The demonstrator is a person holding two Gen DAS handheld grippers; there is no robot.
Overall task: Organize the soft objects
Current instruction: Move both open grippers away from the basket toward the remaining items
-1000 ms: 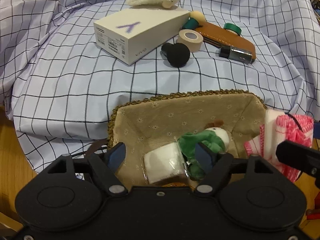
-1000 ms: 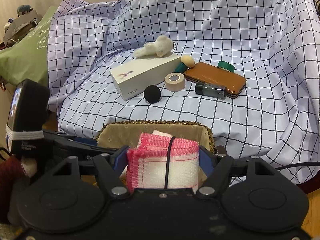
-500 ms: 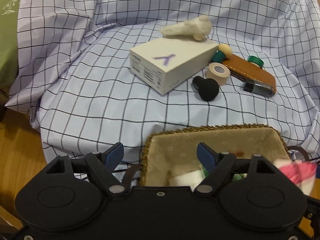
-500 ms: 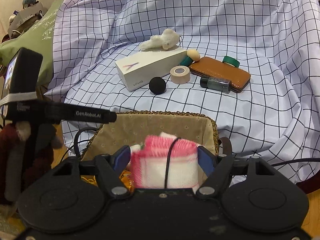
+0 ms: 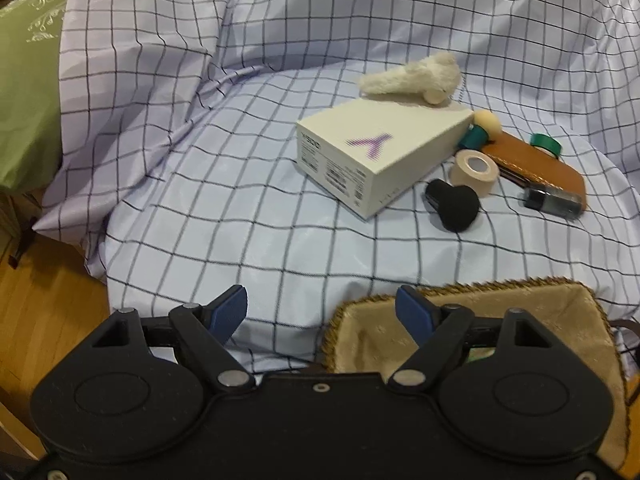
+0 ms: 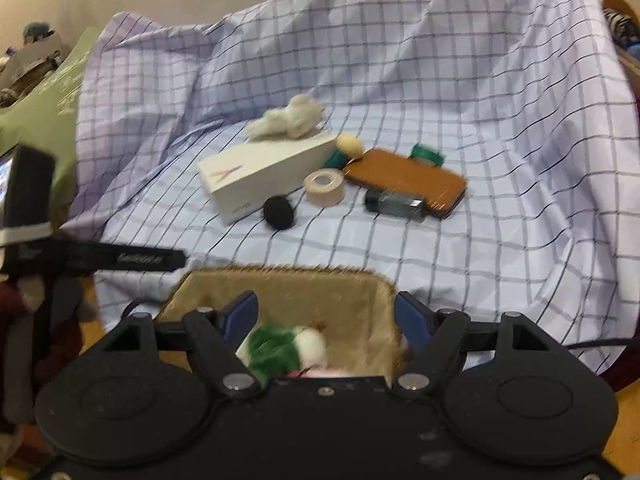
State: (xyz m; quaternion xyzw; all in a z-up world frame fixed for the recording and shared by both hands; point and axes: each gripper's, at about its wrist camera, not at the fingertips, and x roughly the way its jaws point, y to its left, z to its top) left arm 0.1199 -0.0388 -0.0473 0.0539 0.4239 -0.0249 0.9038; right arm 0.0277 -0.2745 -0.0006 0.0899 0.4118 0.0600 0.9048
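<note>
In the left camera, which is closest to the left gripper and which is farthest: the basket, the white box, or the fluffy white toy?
From the left gripper:
1. Basket, right under its right fingertip, at the bottom right.
2. White box, farther up on the checked sheet, in the middle.
3. Fluffy white toy, just behind the box, farthest away.
</note>
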